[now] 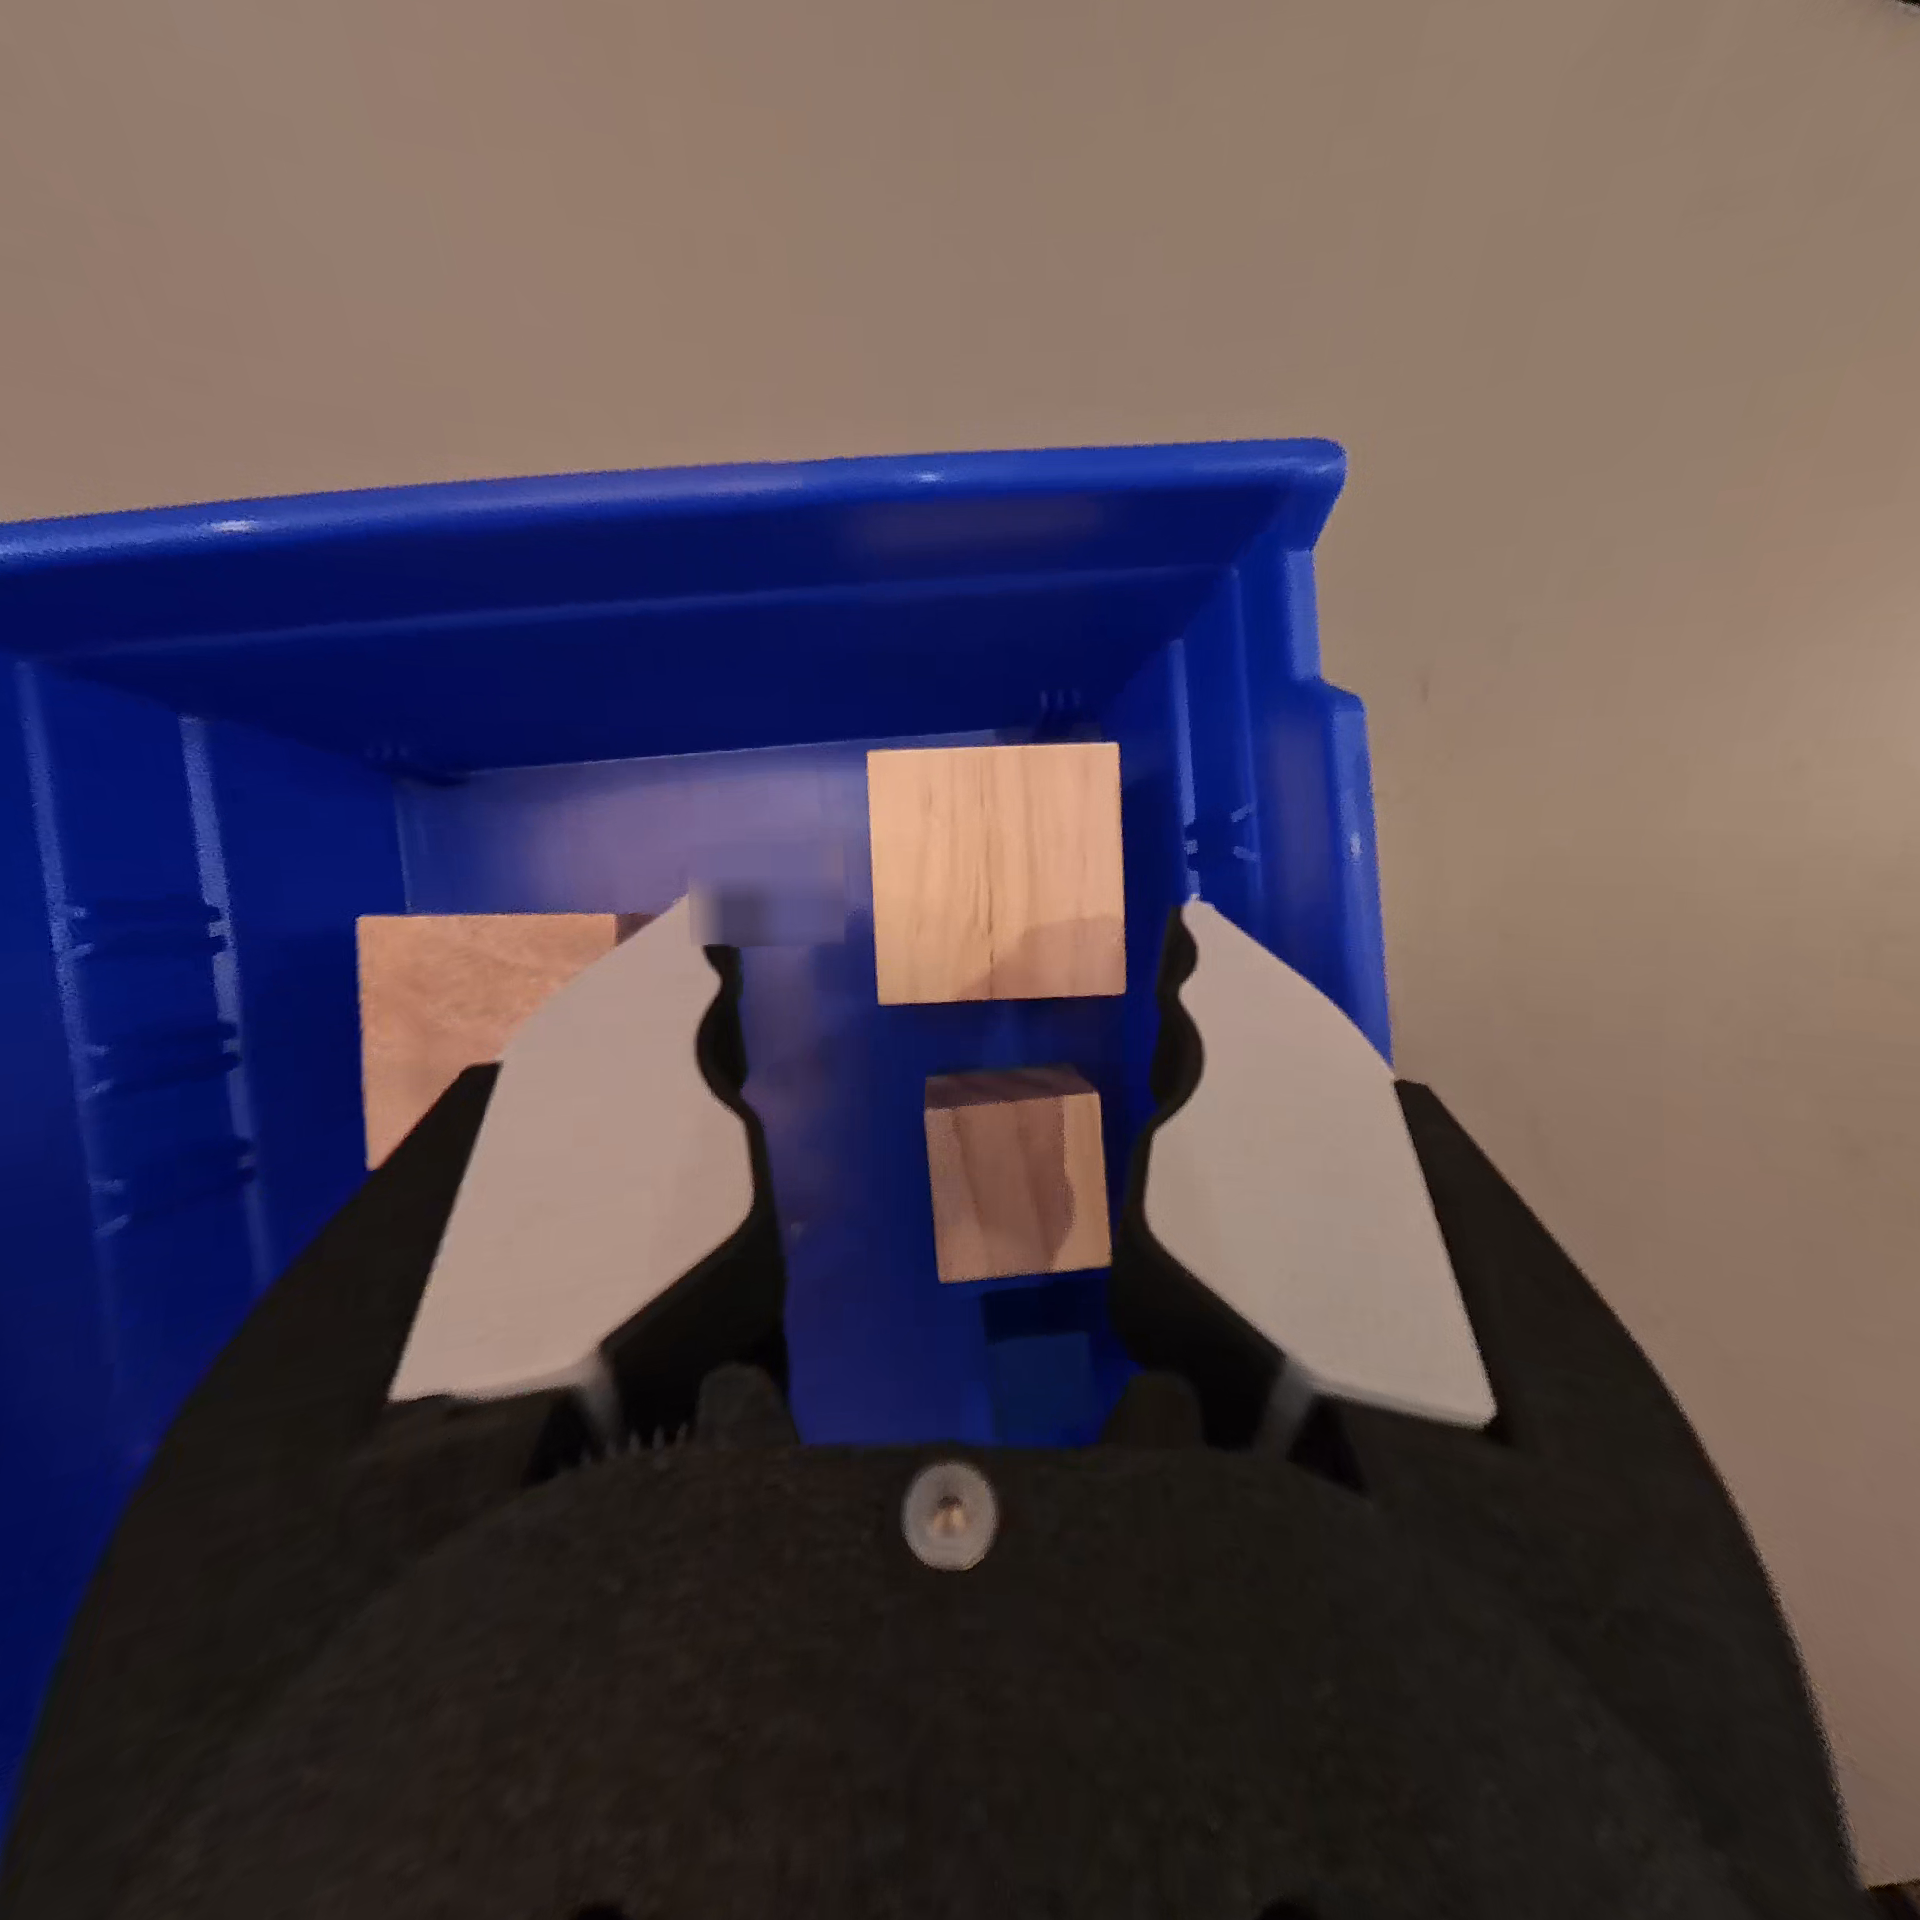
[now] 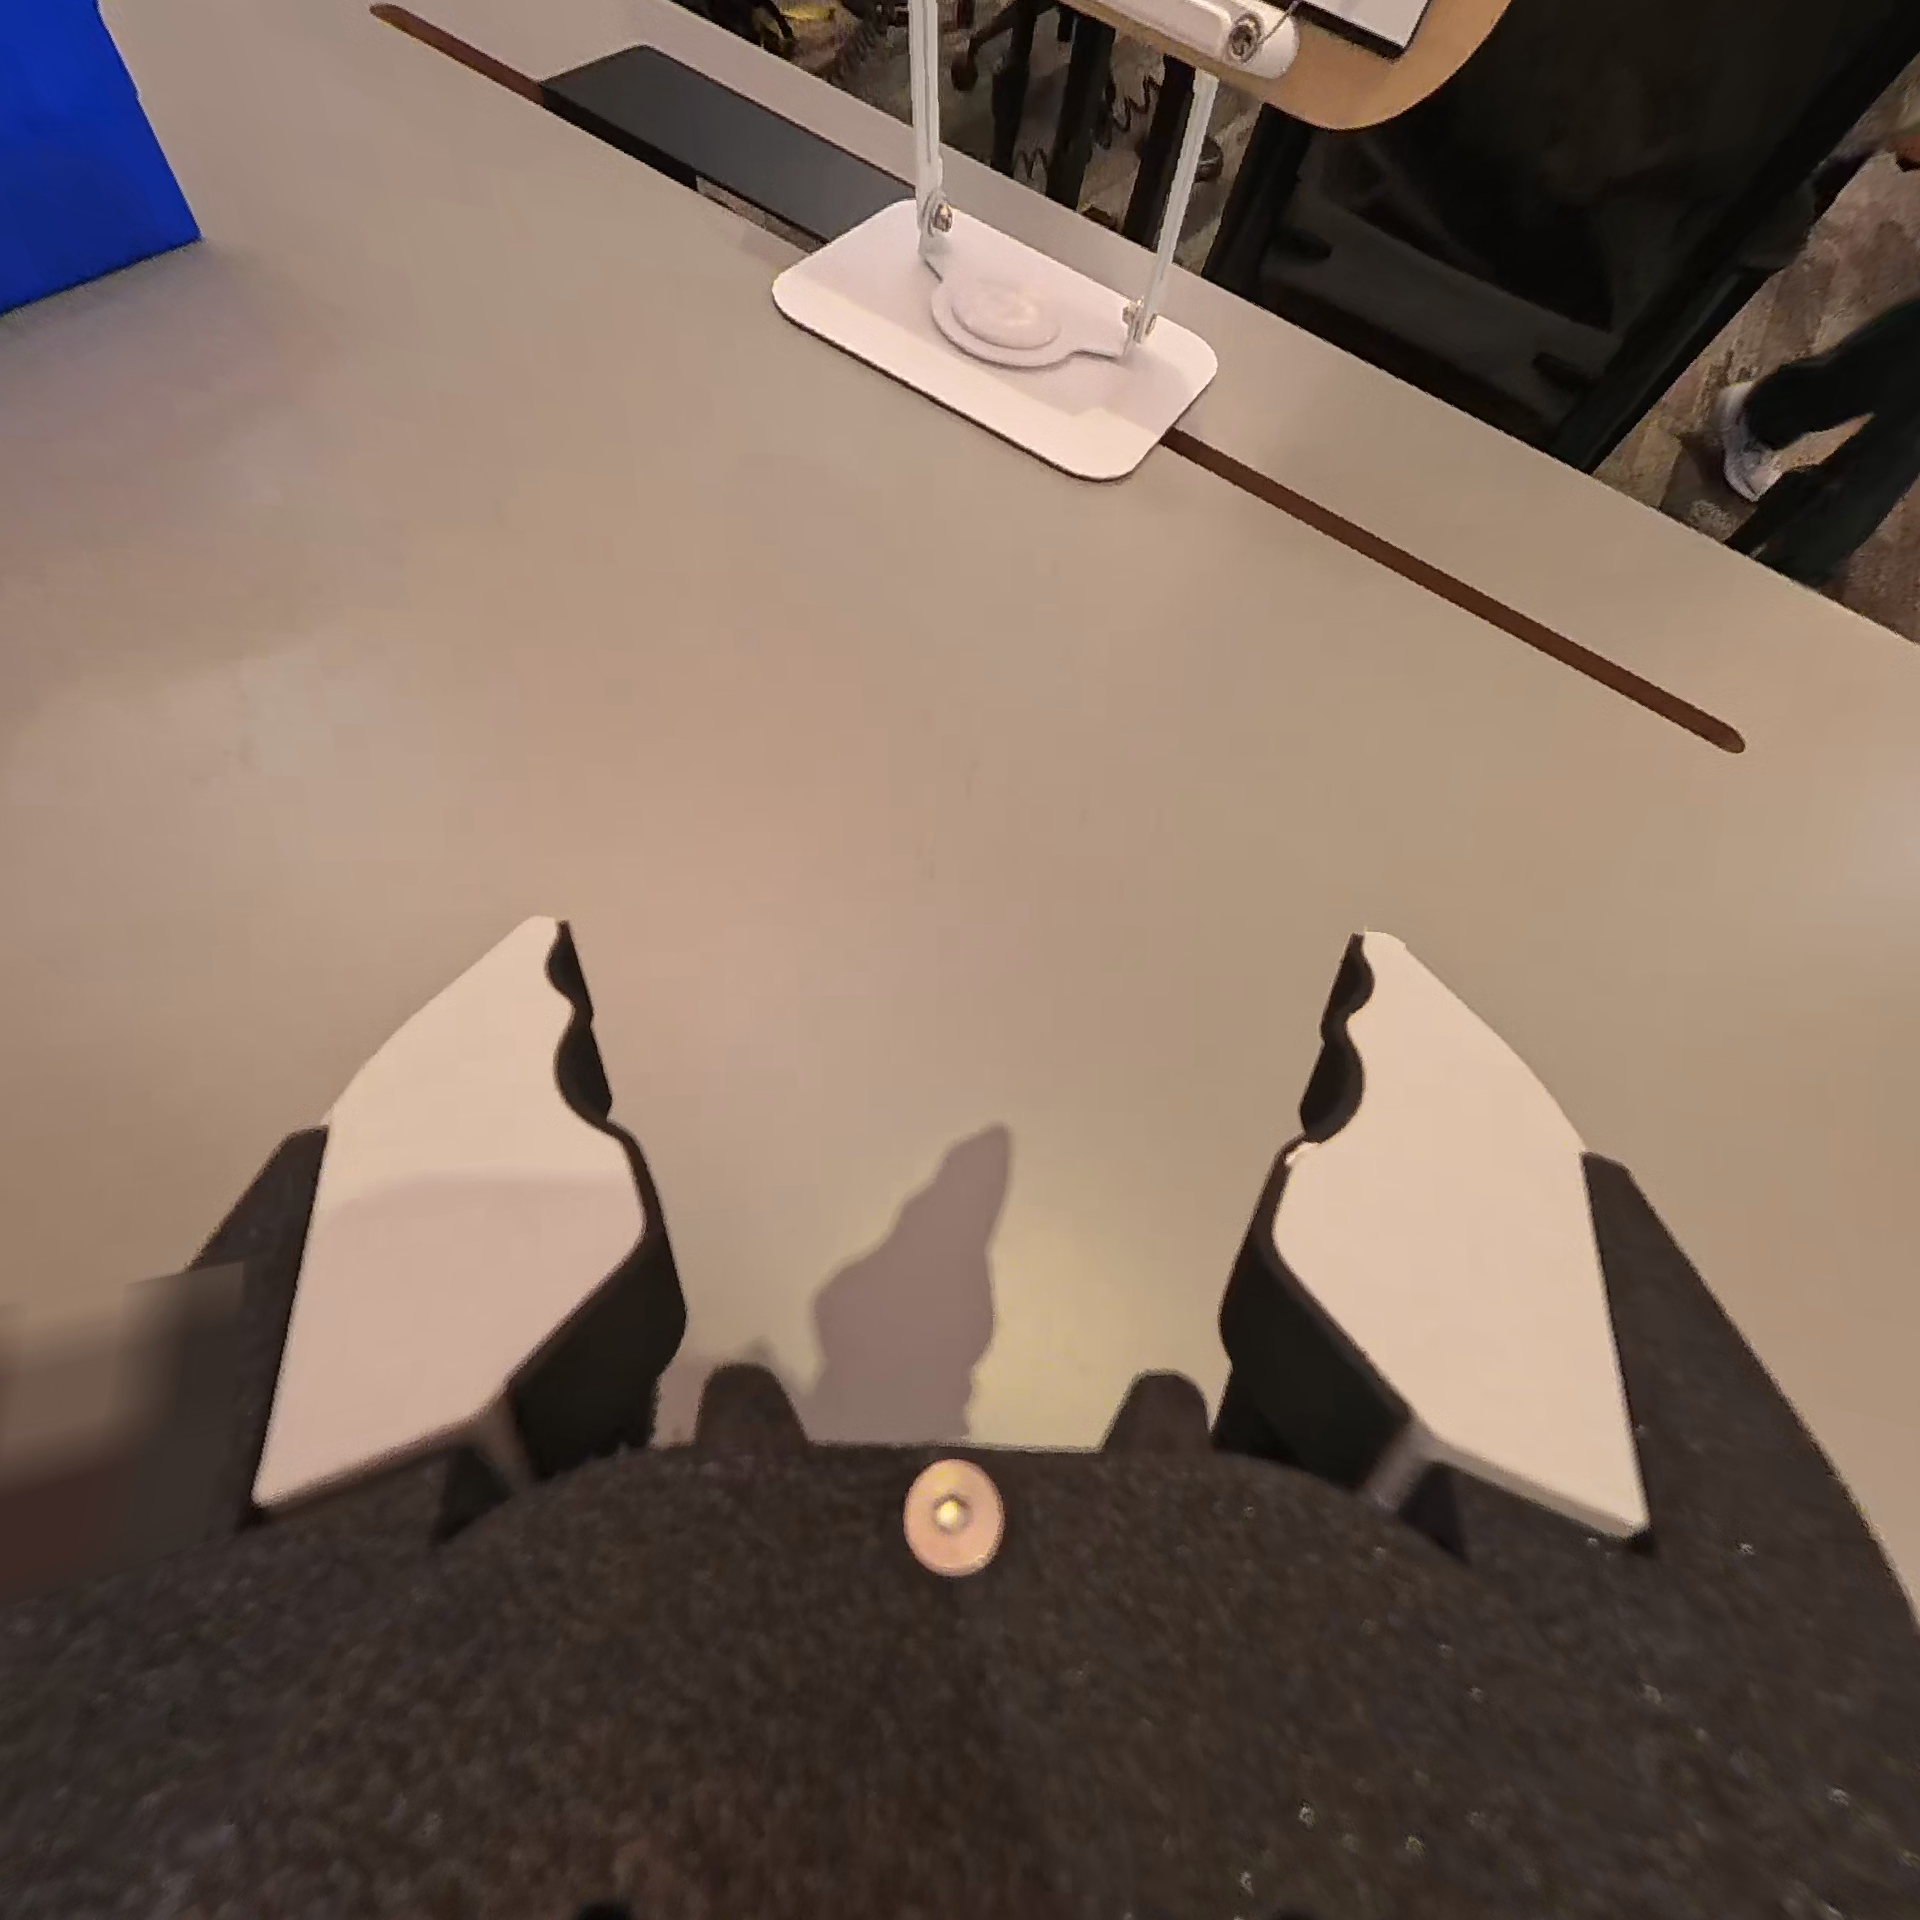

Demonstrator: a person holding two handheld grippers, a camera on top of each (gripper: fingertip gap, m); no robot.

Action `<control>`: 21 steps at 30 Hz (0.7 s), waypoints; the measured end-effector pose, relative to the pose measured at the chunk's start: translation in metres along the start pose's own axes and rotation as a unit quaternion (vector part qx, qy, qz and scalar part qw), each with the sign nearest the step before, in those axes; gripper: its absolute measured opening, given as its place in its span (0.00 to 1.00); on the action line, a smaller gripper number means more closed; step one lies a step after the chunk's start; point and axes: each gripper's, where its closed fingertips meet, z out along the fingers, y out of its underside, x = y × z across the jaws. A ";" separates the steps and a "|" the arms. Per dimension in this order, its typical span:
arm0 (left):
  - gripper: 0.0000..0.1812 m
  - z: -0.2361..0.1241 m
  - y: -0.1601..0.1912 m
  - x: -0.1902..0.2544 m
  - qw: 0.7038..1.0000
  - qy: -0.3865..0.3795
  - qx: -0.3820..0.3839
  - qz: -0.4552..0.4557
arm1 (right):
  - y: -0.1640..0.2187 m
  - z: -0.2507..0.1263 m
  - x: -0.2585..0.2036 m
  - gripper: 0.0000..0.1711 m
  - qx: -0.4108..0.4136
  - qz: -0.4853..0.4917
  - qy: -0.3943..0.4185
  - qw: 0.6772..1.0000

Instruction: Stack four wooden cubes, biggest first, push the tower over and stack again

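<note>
In the left wrist view a blue plastic bin point(image 1: 665, 540) holds three visible wooden cubes. A large pale cube point(image 1: 995, 873) lies at the far right of the bin. A smaller darker cube point(image 1: 1016, 1179) lies nearer, between my fingers. Another large cube point(image 1: 457, 1018) lies at the left, partly hidden by my left finger. My left gripper point(image 1: 940, 914) is open and empty above the bin. My right gripper point(image 2: 956, 930) is open and empty over the bare grey table point(image 2: 727, 623).
A white stand base point(image 2: 997, 338) with two thin metal legs stands at the table's far side, on a long dark slot point(image 2: 1455, 597). A corner of the blue bin point(image 2: 73, 145) shows at the far left. A person's leg and shoe point(image 2: 1766, 436) are beyond the table edge. Some 60 cm of space lies between my two pairs of fingers.
</note>
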 end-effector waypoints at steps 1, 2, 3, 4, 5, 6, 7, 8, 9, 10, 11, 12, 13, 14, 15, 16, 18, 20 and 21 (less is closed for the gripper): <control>0.42 0.002 0.000 0.001 1.000 0.002 -0.002 -0.001 | 0.000 0.000 0.000 0.76 -0.001 -0.001 0.000 1.000; 0.42 0.004 -0.001 0.003 1.000 0.006 -0.003 -0.002 | -0.001 0.000 0.000 0.76 -0.001 -0.001 0.001 1.000; 0.42 0.005 -0.001 0.005 1.000 0.012 -0.004 -0.004 | -0.001 0.000 0.000 0.76 -0.001 -0.002 0.001 1.000; 0.41 0.007 -0.001 0.007 1.000 0.015 -0.005 -0.004 | -0.001 0.000 0.000 0.76 0.000 -0.001 0.002 1.000; 0.40 0.007 -0.002 0.007 1.000 0.016 -0.005 -0.004 | -0.001 -0.001 0.000 0.76 0.000 0.000 0.002 1.000; 0.40 0.008 -0.002 0.008 1.000 0.016 -0.007 -0.003 | 0.000 -0.001 0.000 0.76 0.000 0.001 0.003 1.000; 0.39 0.009 -0.002 0.008 1.000 0.016 -0.009 -0.003 | 0.001 0.000 0.000 0.76 -0.001 0.002 0.002 1.000; 0.39 0.010 -0.002 0.008 1.000 0.017 -0.012 -0.004 | 0.003 0.000 0.000 0.76 -0.002 0.003 0.002 1.000; 0.39 0.011 -0.001 0.007 1.000 0.016 -0.016 -0.005 | 0.004 0.000 0.000 0.76 -0.003 0.004 0.002 1.000; 0.39 0.013 0.000 0.006 1.000 0.014 -0.020 -0.006 | 0.005 0.000 0.000 0.76 -0.003 0.004 0.002 1.000; 0.39 0.015 0.000 0.005 1.000 0.010 -0.024 -0.005 | 0.005 0.000 0.001 0.76 -0.003 0.005 0.002 1.000; 0.39 0.017 0.002 0.004 0.999 0.006 -0.032 -0.003 | 0.005 0.000 0.001 0.76 -0.002 0.006 0.003 1.000; 0.40 0.020 0.005 0.002 0.999 0.000 -0.043 0.002 | 0.006 -0.001 0.002 0.76 0.000 0.007 0.003 1.000; 0.40 0.023 0.008 0.001 0.999 -0.004 -0.052 0.007 | 0.006 -0.001 0.002 0.76 0.000 0.008 0.004 1.000; 0.38 0.026 0.009 0.003 0.998 0.002 -0.055 0.006 | 0.006 -0.002 0.003 0.76 0.000 0.008 0.004 1.000; 0.35 0.027 0.008 0.006 0.998 0.014 -0.054 0.002 | 0.007 -0.002 0.003 0.76 0.001 0.009 0.004 1.000; 0.30 0.029 0.008 0.010 0.998 0.031 -0.055 -0.001 | 0.007 -0.003 0.005 0.77 0.002 0.009 0.007 1.000; 0.30 0.029 0.008 0.010 0.998 0.030 -0.056 0.004 | 0.008 -0.003 0.006 0.77 0.003 0.011 0.007 1.000; 0.30 0.029 0.008 0.010 0.998 0.030 -0.058 0.007 | 0.008 -0.004 0.006 0.77 0.004 0.012 0.007 1.000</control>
